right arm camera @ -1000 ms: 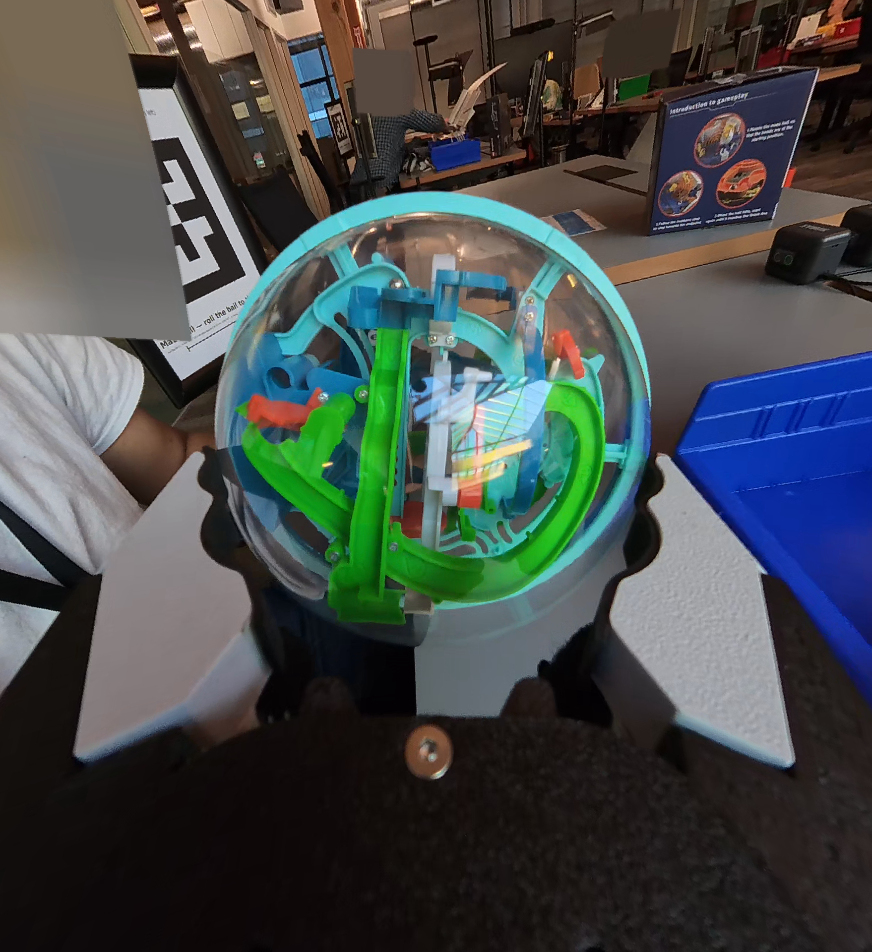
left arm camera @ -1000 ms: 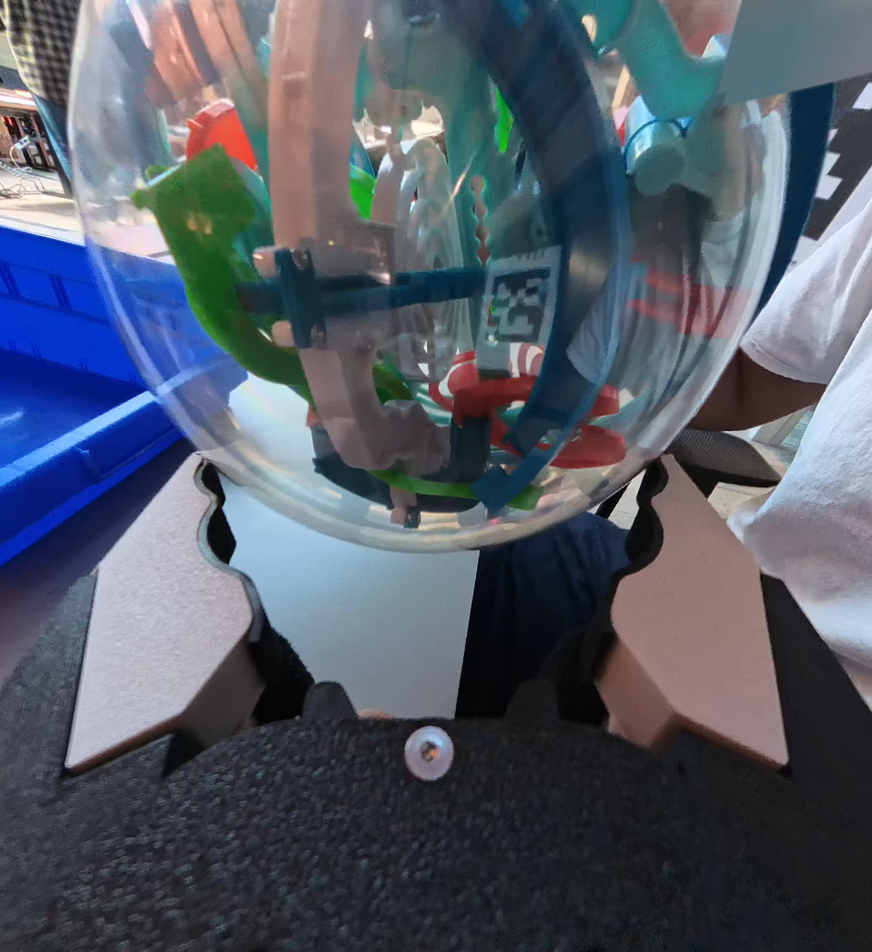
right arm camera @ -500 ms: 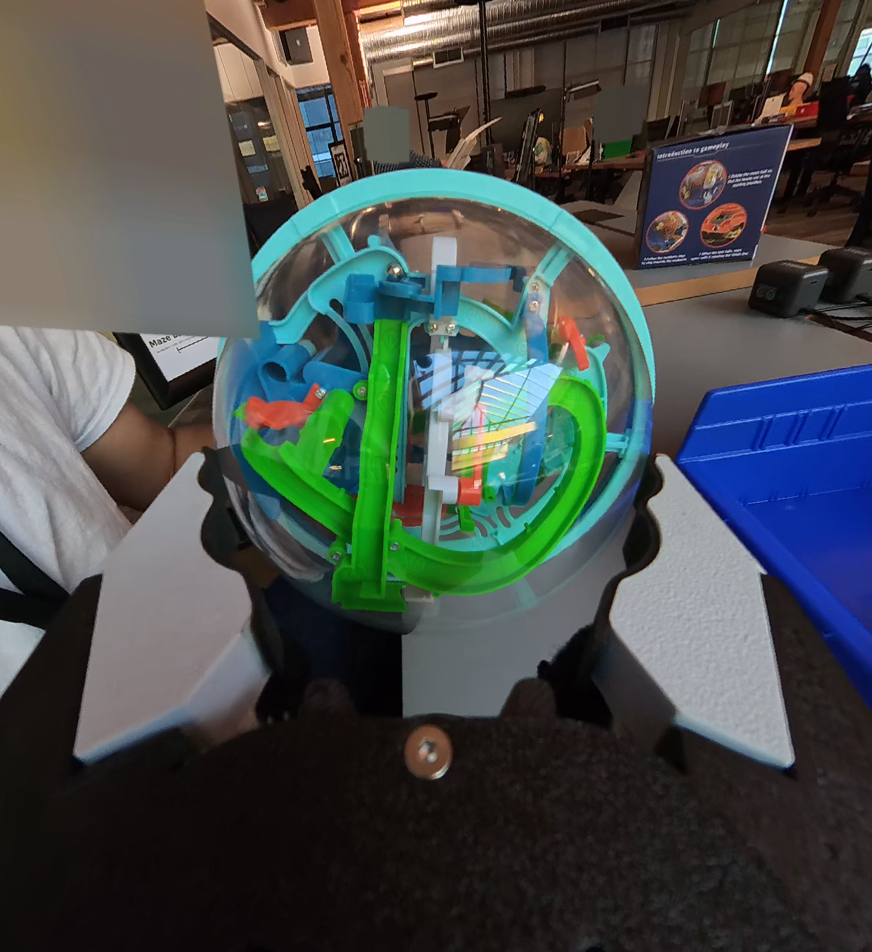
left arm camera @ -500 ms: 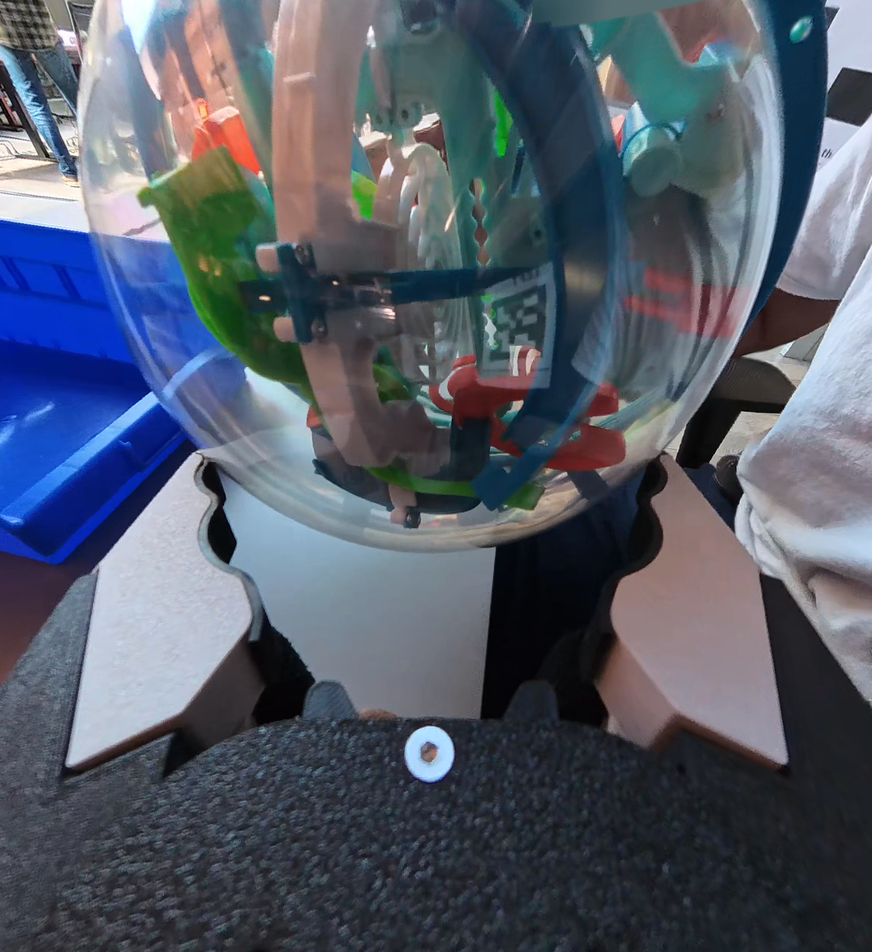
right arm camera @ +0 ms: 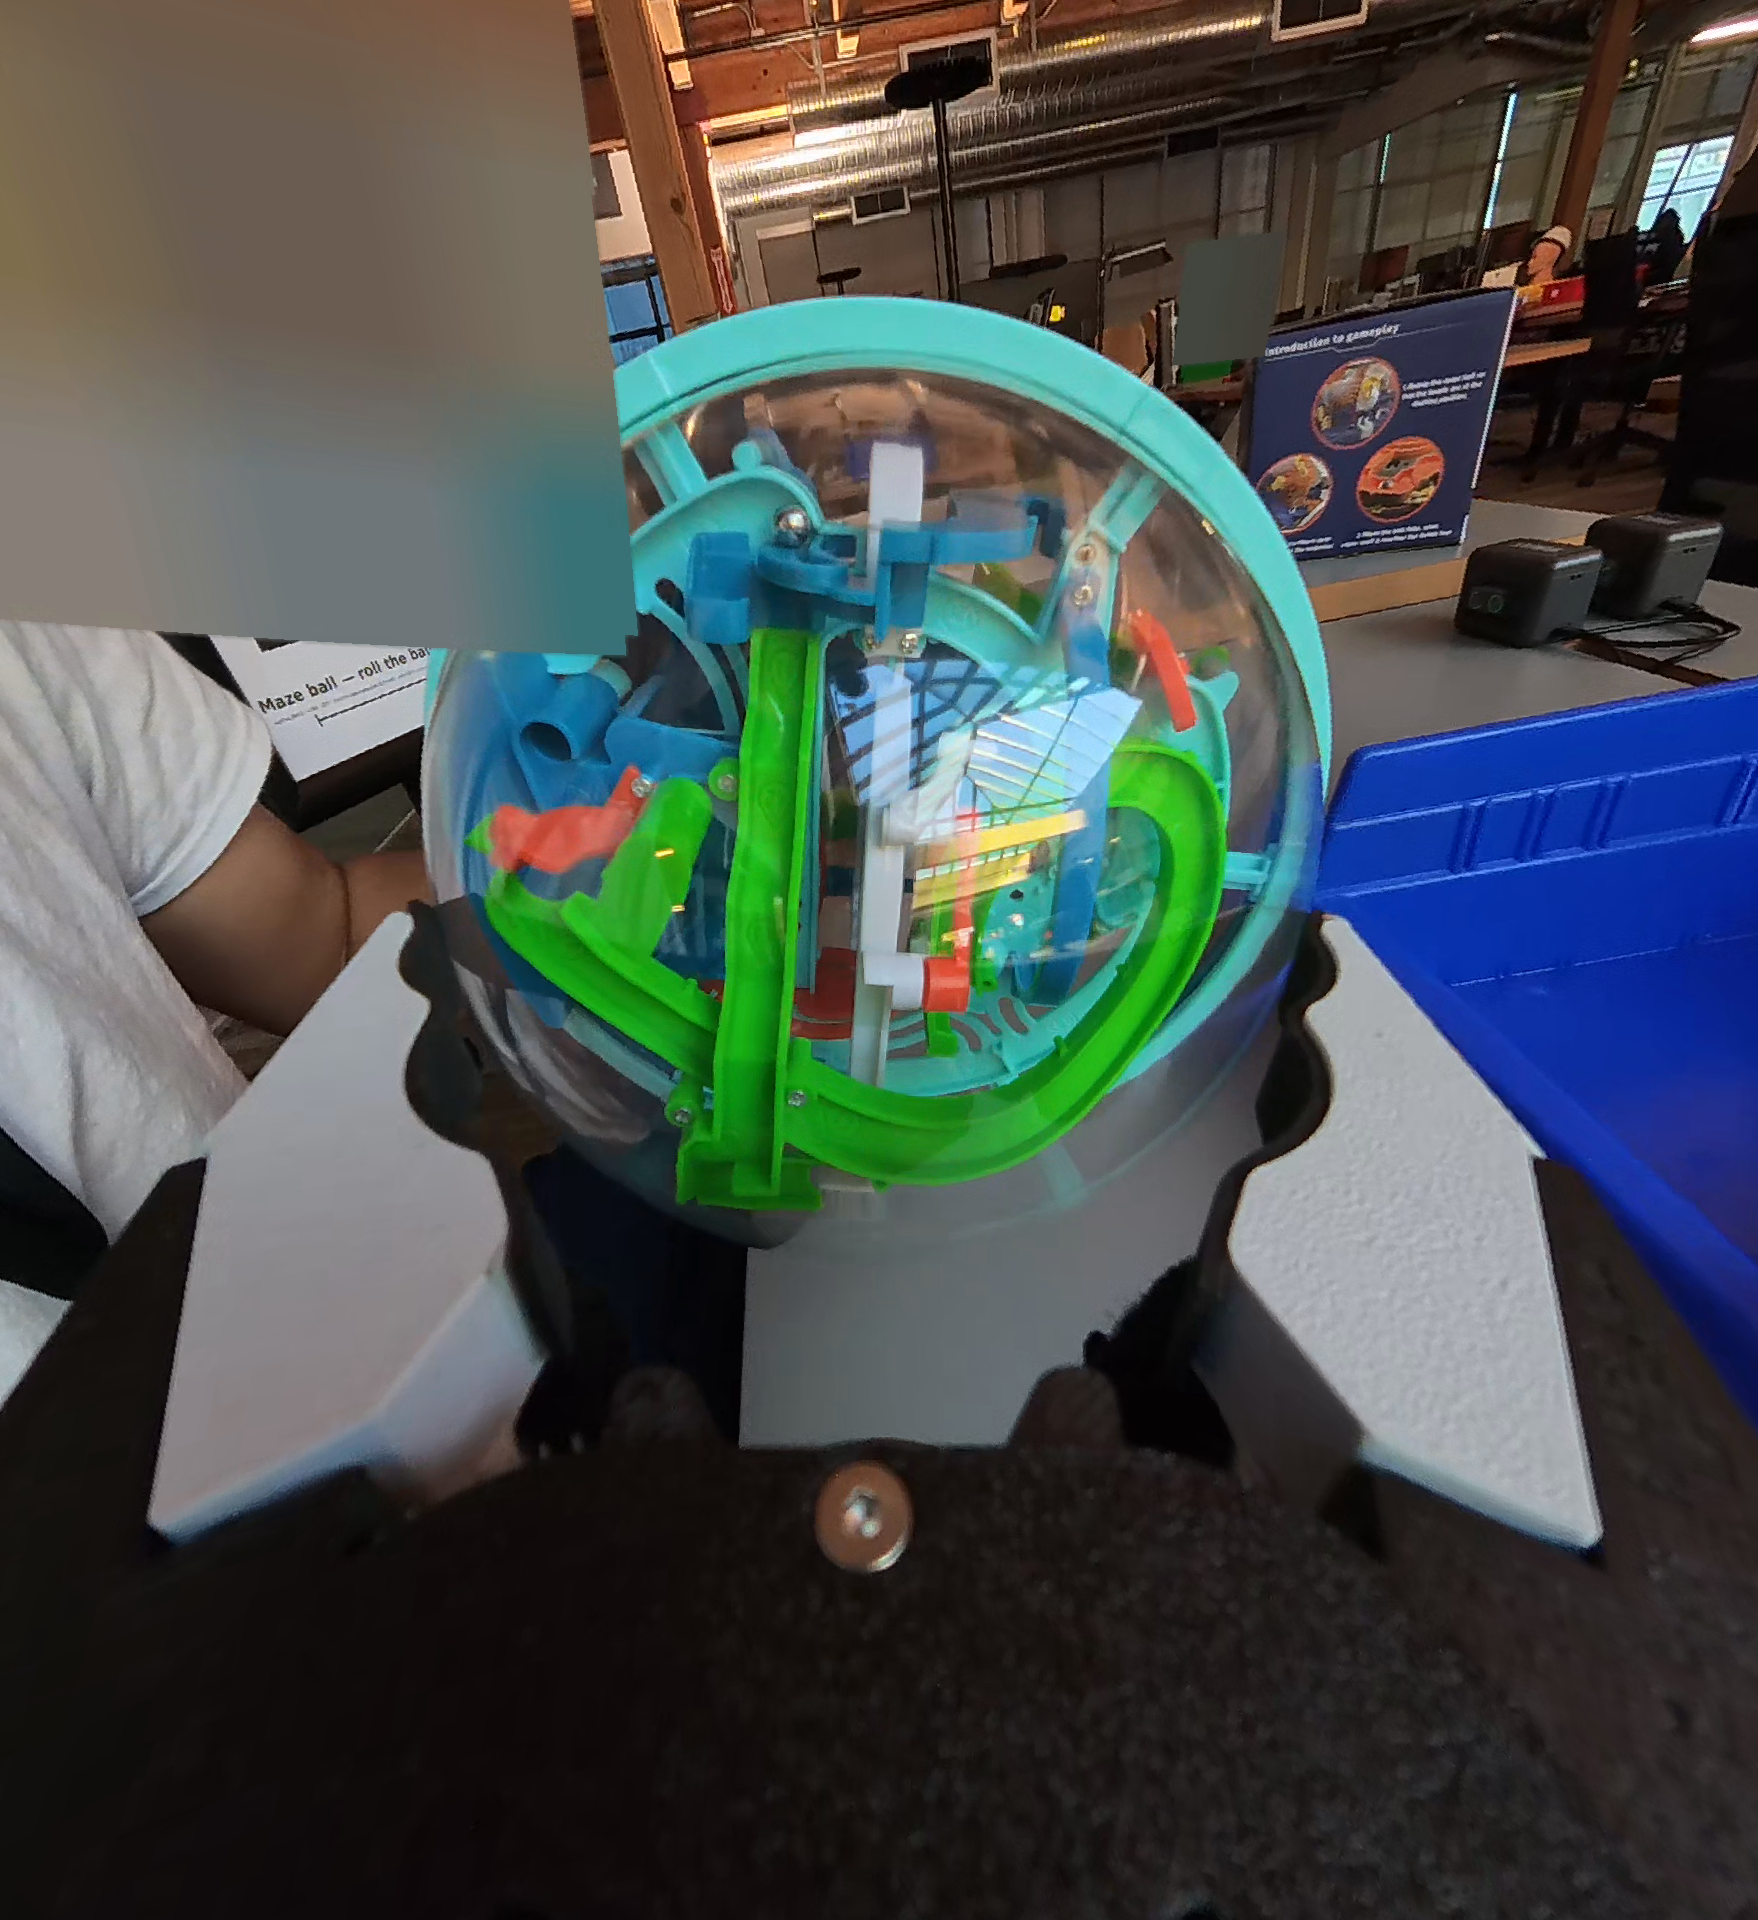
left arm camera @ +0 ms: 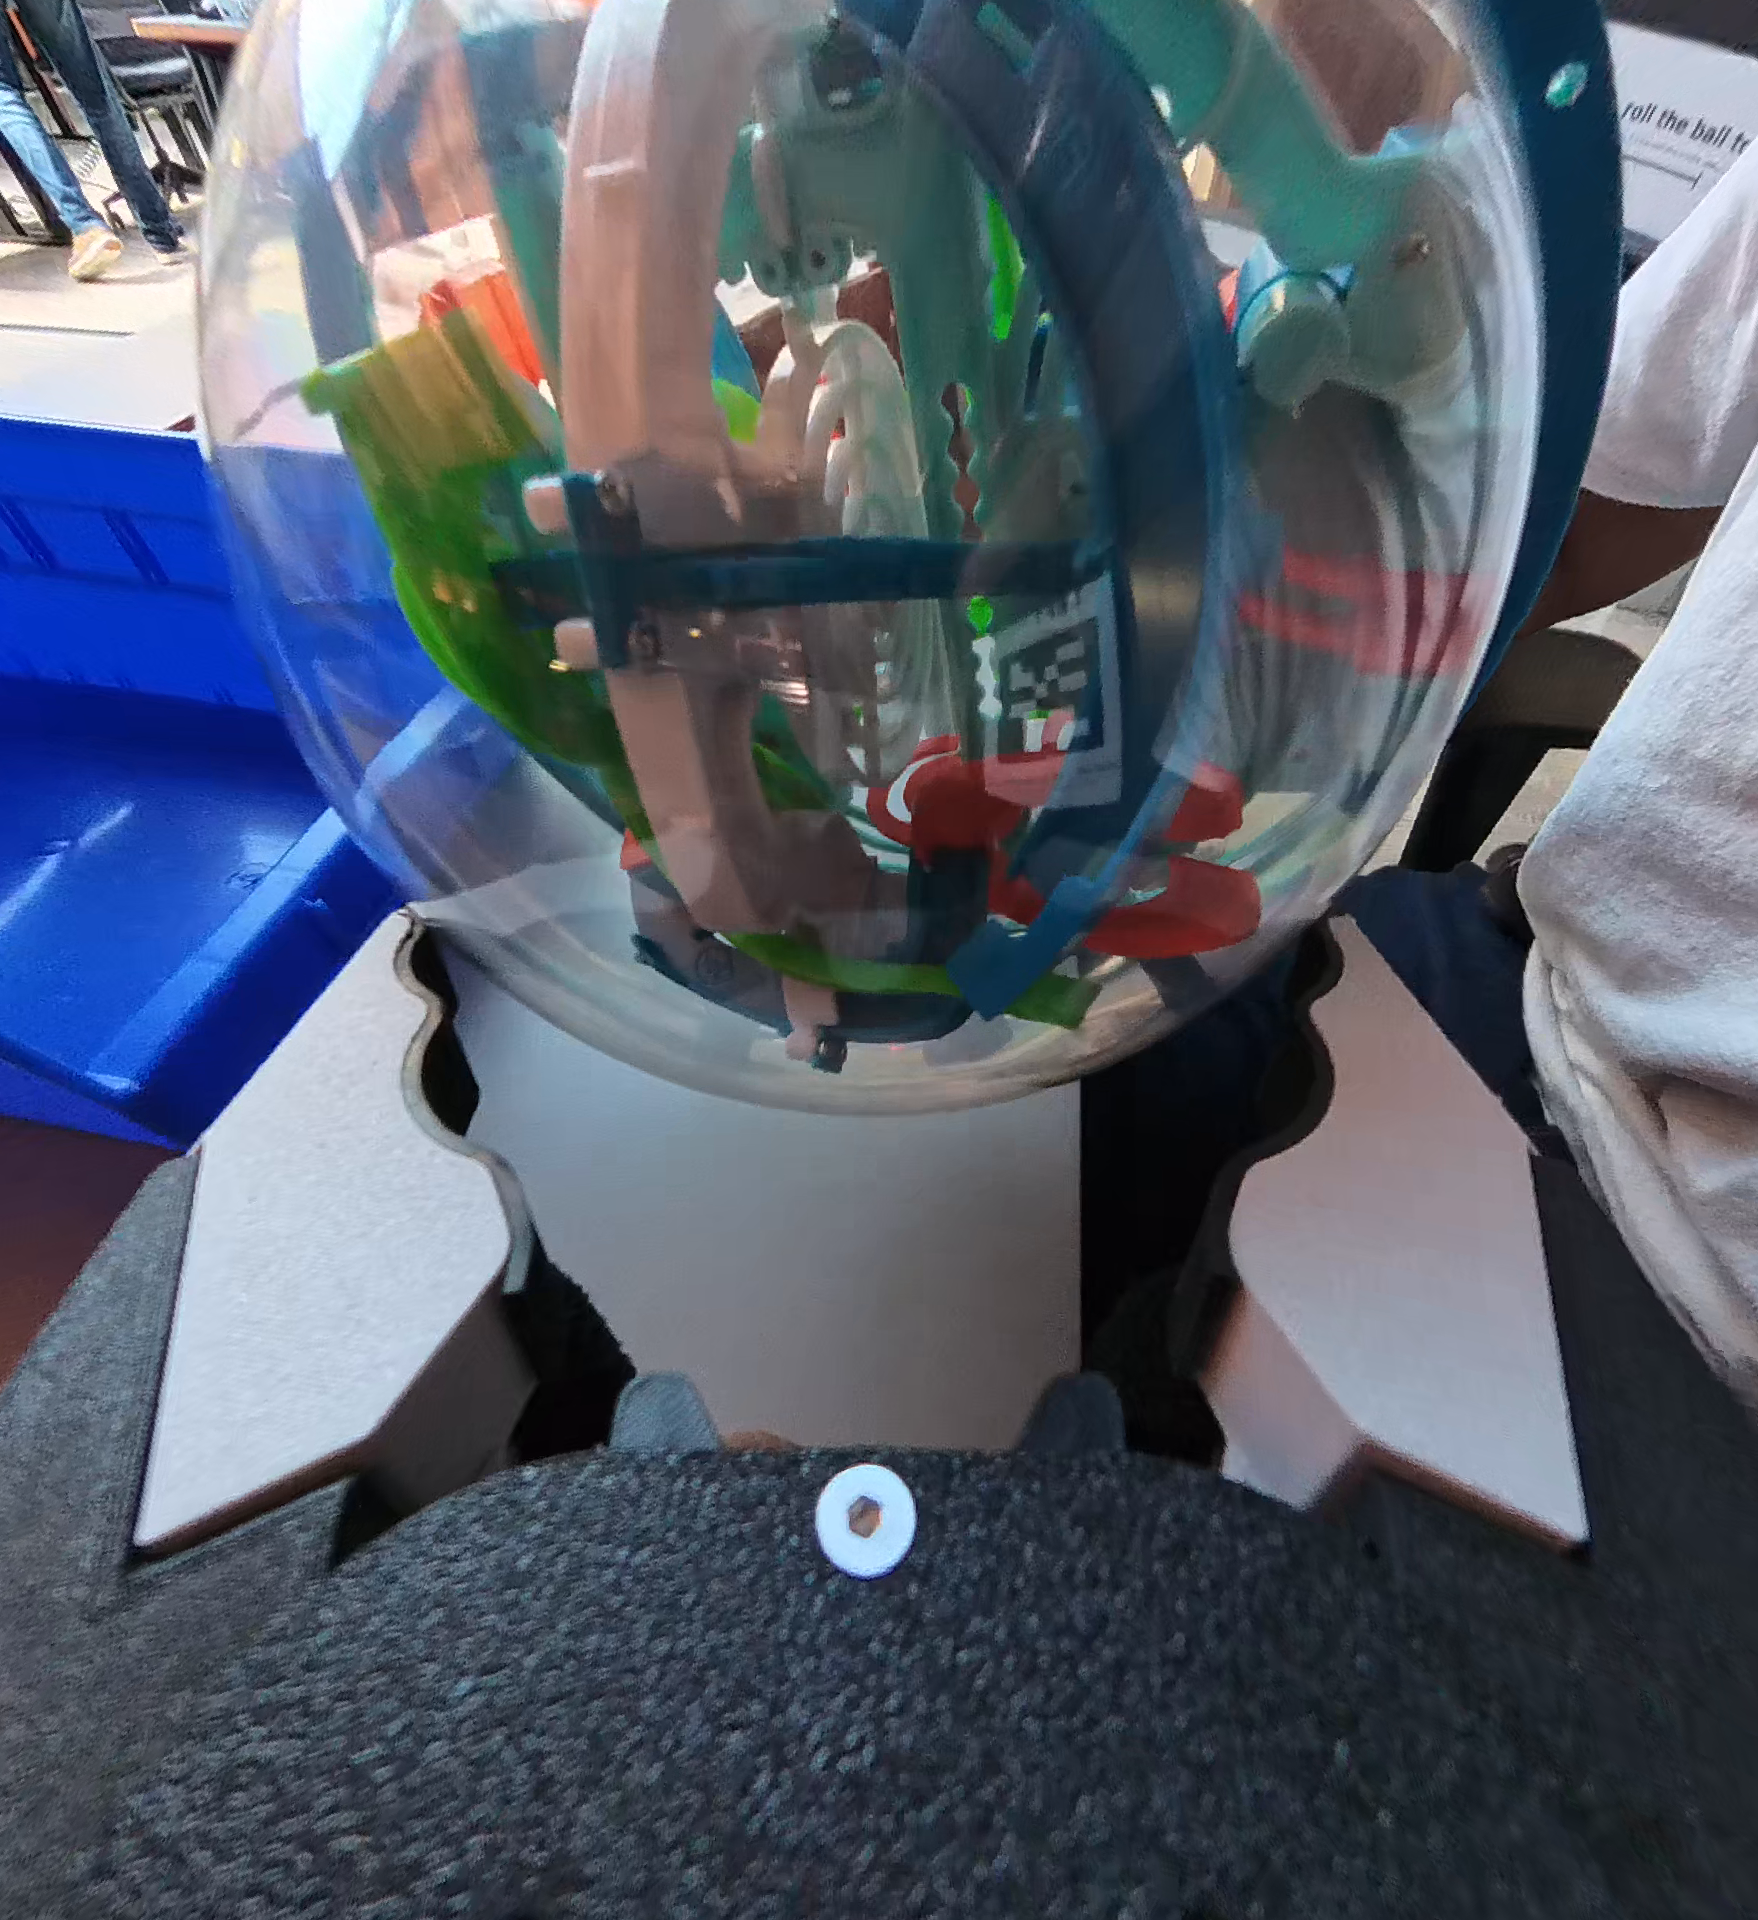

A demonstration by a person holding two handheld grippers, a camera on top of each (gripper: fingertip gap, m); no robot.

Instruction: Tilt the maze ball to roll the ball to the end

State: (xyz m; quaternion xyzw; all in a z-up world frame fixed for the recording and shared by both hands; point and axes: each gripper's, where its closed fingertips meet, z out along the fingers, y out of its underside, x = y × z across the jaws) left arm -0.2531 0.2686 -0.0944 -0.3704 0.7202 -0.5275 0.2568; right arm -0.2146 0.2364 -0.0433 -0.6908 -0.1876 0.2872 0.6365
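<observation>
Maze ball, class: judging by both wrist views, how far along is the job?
Done: the maze ball is lifted clear of the table, clamped in both the right tool and left tool. In hand: the steel ball sits on a blue piece near the top. Left: tilting it onward; the end isn't identifiable.

Grey table point(right arm camera: 1394, 665) — blue bin point(right arm camera: 1623, 935) on it, two dark boxes point(right arm camera: 1592, 587) farther back.

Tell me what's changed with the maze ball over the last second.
The maze ball has tipped back and up: the right view's background slid from tabletop toward ceiling, and the poster dropped. Both tools stay clamped on the sphere, and the small steel ball stays near the top.
</observation>
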